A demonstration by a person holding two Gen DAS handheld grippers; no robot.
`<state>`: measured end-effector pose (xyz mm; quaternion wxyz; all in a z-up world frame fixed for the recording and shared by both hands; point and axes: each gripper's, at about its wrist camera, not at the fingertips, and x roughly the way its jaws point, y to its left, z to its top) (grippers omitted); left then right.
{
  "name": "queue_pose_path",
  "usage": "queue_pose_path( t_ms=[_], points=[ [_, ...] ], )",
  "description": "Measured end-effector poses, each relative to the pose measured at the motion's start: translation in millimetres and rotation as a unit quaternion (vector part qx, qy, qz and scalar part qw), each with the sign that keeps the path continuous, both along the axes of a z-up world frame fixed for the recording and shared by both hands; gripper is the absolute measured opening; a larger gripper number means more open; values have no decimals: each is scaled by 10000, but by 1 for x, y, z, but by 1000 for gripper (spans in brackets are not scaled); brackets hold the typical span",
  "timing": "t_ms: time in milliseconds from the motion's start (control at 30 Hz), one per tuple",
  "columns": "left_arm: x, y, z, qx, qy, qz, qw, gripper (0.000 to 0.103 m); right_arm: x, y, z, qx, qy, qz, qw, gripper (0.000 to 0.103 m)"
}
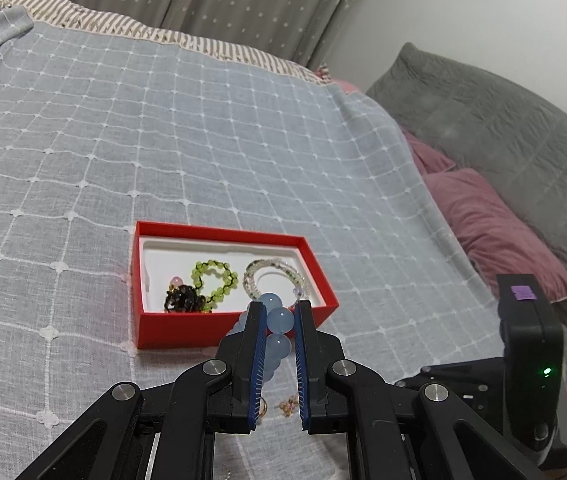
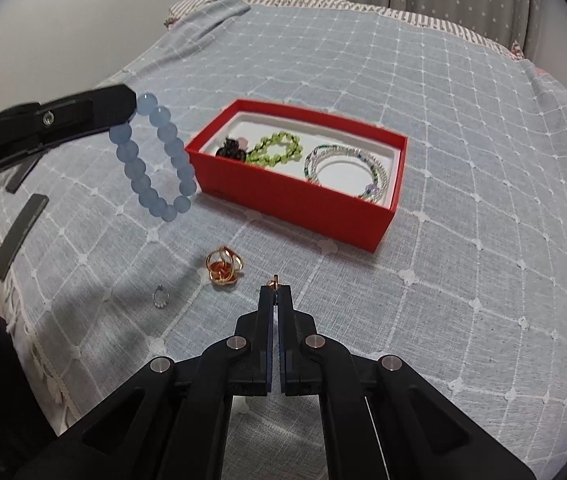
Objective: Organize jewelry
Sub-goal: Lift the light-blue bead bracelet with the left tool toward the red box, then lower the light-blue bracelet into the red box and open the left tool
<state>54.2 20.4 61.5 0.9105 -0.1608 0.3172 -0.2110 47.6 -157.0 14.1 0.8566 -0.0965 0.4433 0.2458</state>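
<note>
The left gripper [image 1: 275,312] is clamped on a blue bead bracelet [image 2: 153,158], which hangs free in the air just short of the near-left corner of the red box [image 2: 303,204] on the bed [image 2: 463,240]. To do this step well, I'd say it should carry the loop over the rim first and only then let go, low over the bare white lining [image 1: 219,250] towards the back, so the heavy beads don't land on the green bracelet [image 2: 275,150], the clear coiled bracelet [image 2: 347,168] or the dark beaded piece [image 2: 231,148] already lying inside. The right gripper [image 2: 276,294] sits low by the bedcover with its jaws nearly together, and something small and gold [image 2: 274,280] shows at the tips; it appears to be pinched there, though too little of it pokes out to name it. Loose on the cover lie a gold ring cluster [image 2: 223,268] and a small silver ring [image 2: 160,296]. In the left wrist view the gripper's fingers [image 1: 253,344] hide most of the bracelet, and the box's far corners are hard to make out from either side.
</note>
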Motion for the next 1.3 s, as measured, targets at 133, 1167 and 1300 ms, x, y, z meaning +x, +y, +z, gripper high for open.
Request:
queue_pose_path(
  t_ms=[133,1167,1300],
  points=[
    [4,-1,5,14,-127,5,9999,9,5,-6,9,120,-100,-115,9998,1],
    [78,-8,-3,-454,134,-146,9988,9,54,-14,24,381,-470,-536,9967,1],
    [85,-12,-9,-556,238,-209,9980,9,60,-14,24,414,-468,-524,9967,1]
  ],
)
